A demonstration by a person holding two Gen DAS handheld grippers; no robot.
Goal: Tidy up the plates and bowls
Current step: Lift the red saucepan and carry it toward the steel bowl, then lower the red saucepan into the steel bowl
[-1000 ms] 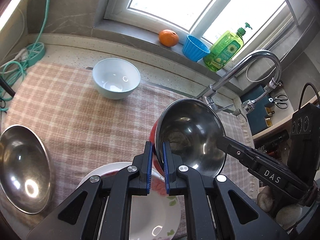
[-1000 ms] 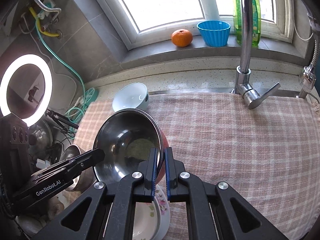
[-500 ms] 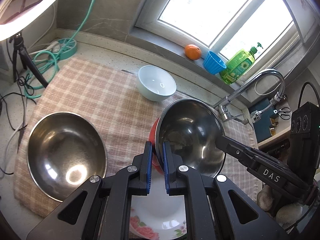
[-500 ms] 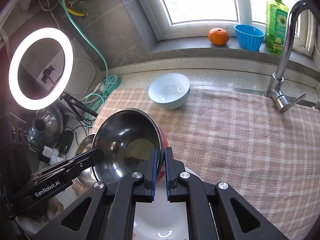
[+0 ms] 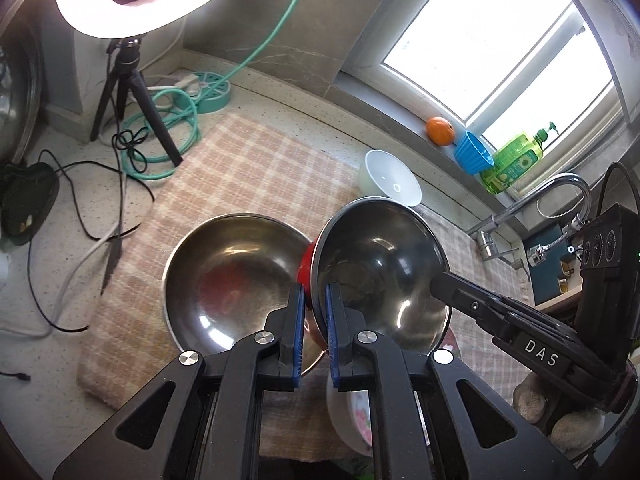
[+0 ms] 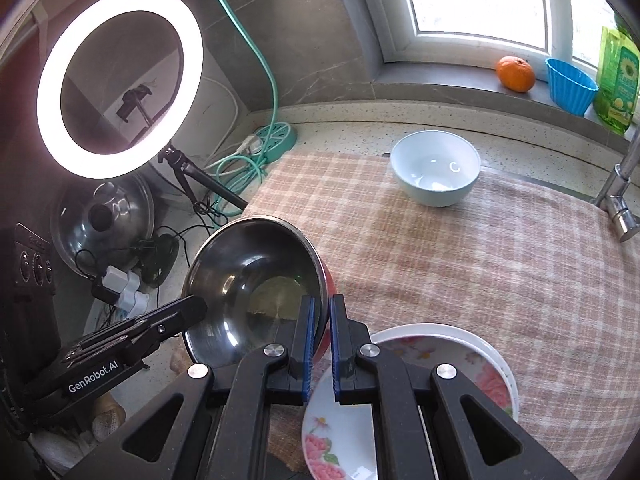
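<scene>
Steel bowl (image 5: 380, 264) between both grippers' fingers (image 5: 297, 320)

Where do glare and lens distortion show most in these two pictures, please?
Left wrist view: the window is blown out white, and the ring light glares at the top edge. Right wrist view: the ring light glows with a halo; the windowsill bows from the fisheye.

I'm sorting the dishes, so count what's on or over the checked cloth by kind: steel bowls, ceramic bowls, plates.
Steel bowls: 2, the red-sided steel bowl held by both grippers and the large steel bowl on the cloth
Ceramic bowls: 1, the white bowl
Plates: at least 2, stacked floral plates
Total: at least 5
</scene>
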